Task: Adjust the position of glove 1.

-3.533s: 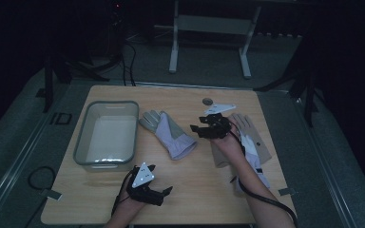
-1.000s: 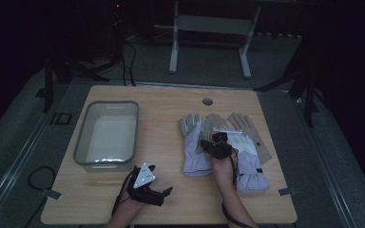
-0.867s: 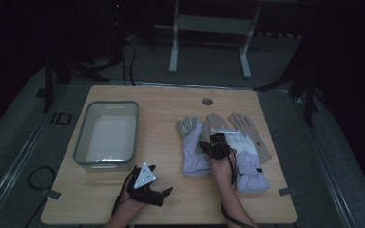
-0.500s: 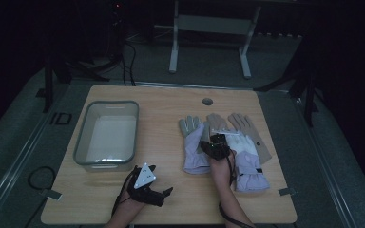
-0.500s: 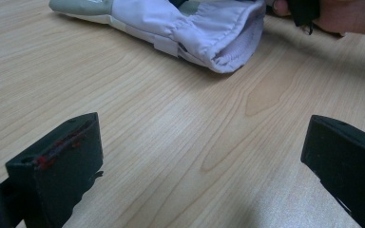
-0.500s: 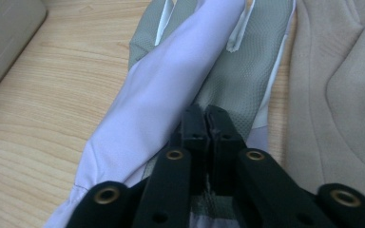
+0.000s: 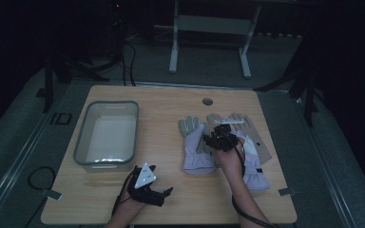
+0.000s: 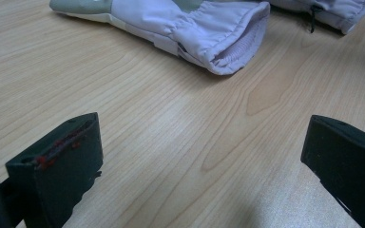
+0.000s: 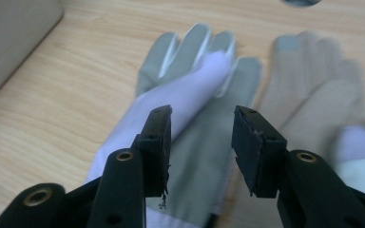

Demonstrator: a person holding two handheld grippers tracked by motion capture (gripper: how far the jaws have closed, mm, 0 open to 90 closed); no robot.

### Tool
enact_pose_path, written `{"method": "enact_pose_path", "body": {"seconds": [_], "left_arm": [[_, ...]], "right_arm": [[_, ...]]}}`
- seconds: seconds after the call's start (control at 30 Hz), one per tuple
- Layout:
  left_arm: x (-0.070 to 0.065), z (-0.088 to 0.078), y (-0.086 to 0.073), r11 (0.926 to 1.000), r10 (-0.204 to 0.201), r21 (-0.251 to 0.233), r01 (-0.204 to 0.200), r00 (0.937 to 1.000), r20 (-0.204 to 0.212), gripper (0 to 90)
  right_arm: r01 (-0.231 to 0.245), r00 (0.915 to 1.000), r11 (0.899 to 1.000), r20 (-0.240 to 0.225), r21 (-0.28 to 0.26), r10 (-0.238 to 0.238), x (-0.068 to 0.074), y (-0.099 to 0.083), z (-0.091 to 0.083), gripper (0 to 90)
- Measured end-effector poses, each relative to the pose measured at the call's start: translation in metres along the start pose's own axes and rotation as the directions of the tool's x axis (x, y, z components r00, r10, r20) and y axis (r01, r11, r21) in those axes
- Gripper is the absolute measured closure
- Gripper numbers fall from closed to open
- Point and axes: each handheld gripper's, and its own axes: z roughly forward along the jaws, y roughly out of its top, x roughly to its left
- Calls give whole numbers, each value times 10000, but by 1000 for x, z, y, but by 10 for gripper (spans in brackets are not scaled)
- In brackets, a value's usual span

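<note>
Your right forearm covers much of the right glove (image 7: pixel 252 156), and the right gripper view blurs that glove's fingertips. The room beyond the wooden counter (image 7: pixel 171 209) is dark; a grey tub (image 7: pixel 107 135) sits at its left. The left glove (image 9: pixel 190 95) lies flat, palm up, just beneath your right gripper (image 9: pixel 200 142), whose fingers have just been opening and stand apart, pinching nothing. Your left gripper (image 8: pixel 195 161) rests near the counter's front edge, fingers spread wide over bare wood, short of the left glove's cuff.
</note>
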Motion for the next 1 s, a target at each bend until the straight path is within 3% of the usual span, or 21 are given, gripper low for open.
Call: {"method": "enact_pose_path", "body": {"seconds": [0.27, 0.43, 0.5, 0.67, 1.0], "left_arm": [[0, 0, 0, 10000, -7, -22, 7, 10000, -11, 2], [0, 0, 0, 10000, -31, -30, 30, 10000, -31, 2], [0, 0, 0, 10000, -22, -30, 22, 10000, -12, 2], [0, 0, 0, 10000, -13, -19, 13, 10000, -10, 2], [0, 0, 0, 10000, -10, 15, 10, 10000, -38, 2]], "right_arm": [[381, 9989, 9991, 270, 195, -386, -18, 13, -21, 506], [441, 9989, 9990, 162, 86, -443, -32, 13, -36, 489], [437, 9990, 9990, 52, 87, -437, -37, 11, -41, 479], [735, 9970, 9969, 227, 268, -741, -51, 3, -51, 472], [883, 9949, 9953, 460, 392, -901, -81, -23, -78, 512]]}}
